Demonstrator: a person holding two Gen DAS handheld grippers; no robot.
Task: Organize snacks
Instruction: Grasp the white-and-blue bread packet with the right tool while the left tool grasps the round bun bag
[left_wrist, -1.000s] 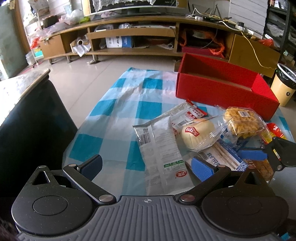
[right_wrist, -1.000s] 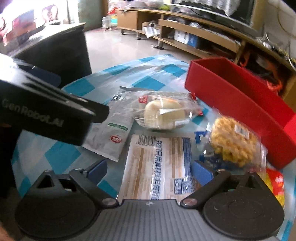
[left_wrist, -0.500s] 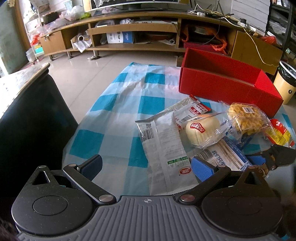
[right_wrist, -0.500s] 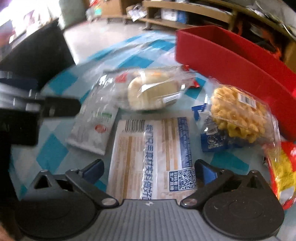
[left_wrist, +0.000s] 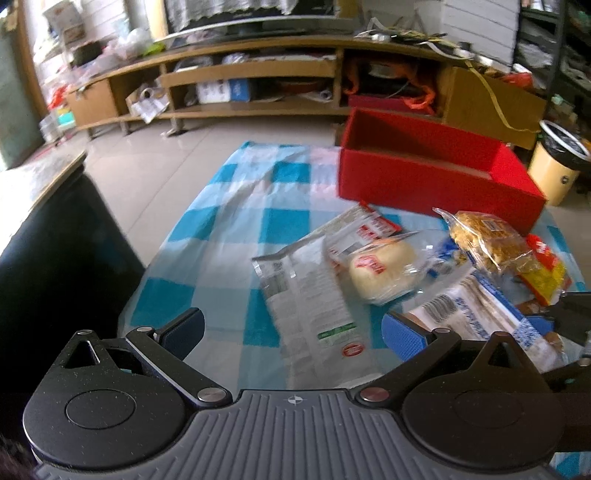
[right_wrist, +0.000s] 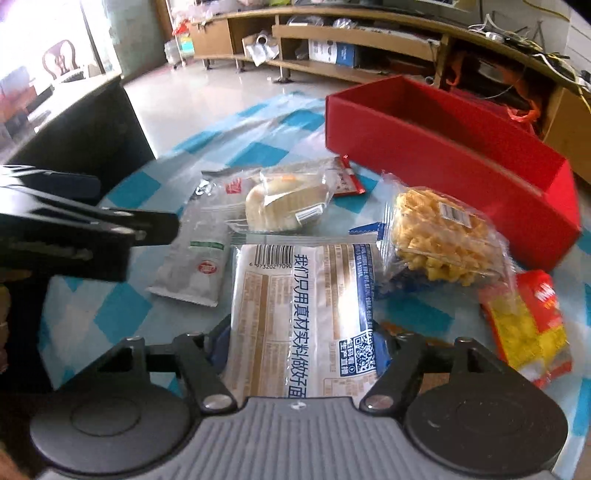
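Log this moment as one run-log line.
task: organize snacks | right gripper: shut on white bread packet | left gripper: open, empty, above grey packet | red box: no snacks seen inside

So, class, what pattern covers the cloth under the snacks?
Blue-and-white check plastic cloth, clearest in the left wrist view.

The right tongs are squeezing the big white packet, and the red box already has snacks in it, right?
Not quite. The right tongs do squeeze the big white packet, but the red box looks empty; the right wrist view shows only bare red inside.
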